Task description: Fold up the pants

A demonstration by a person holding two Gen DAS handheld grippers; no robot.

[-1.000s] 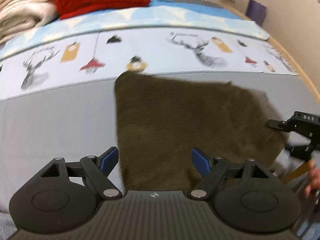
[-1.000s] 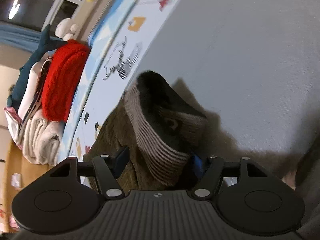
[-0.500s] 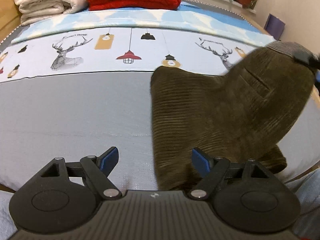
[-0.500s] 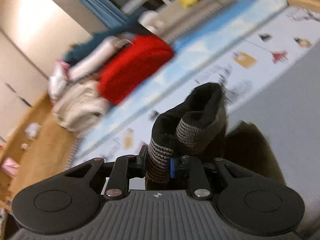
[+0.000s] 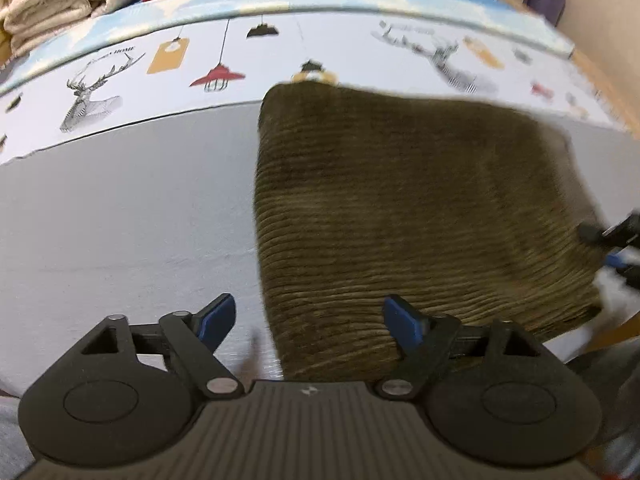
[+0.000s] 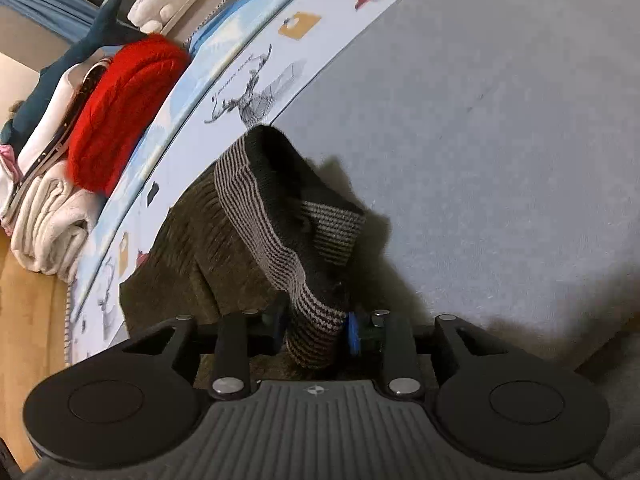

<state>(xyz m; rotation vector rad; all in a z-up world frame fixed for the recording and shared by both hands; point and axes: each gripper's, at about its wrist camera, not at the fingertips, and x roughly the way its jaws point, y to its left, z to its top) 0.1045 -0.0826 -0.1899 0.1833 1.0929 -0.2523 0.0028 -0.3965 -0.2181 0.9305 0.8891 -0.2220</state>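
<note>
Olive corduroy pants (image 5: 400,200) lie folded and flat on the grey bed sheet (image 5: 120,220). My left gripper (image 5: 308,312) hovers low over their near left corner, jaws wide and still opening, pads touching nothing. The cloth's left edge runs between its fingers. In the right wrist view the pants (image 6: 192,248) bunch up, and their striped waistband (image 6: 272,240) rises from between the pads of my right gripper (image 6: 316,328). Those jaws are opening, though the pads still touch the band. The right gripper (image 5: 612,240) also shows blurred at the pants' right edge.
A printed band with deer and lamps (image 5: 160,60) crosses the bed behind the pants. Beyond it are stacked cream blankets (image 5: 52,0), a red knit blanket (image 6: 120,112) and a stuffed shark (image 6: 72,56). Wooden flooring (image 6: 28,320) lies past the bed's edge.
Half a second ago the right gripper held the waistband raised high at the right; now the pants lie flat again with it low at their right edge. The left gripper sank and widened.
</note>
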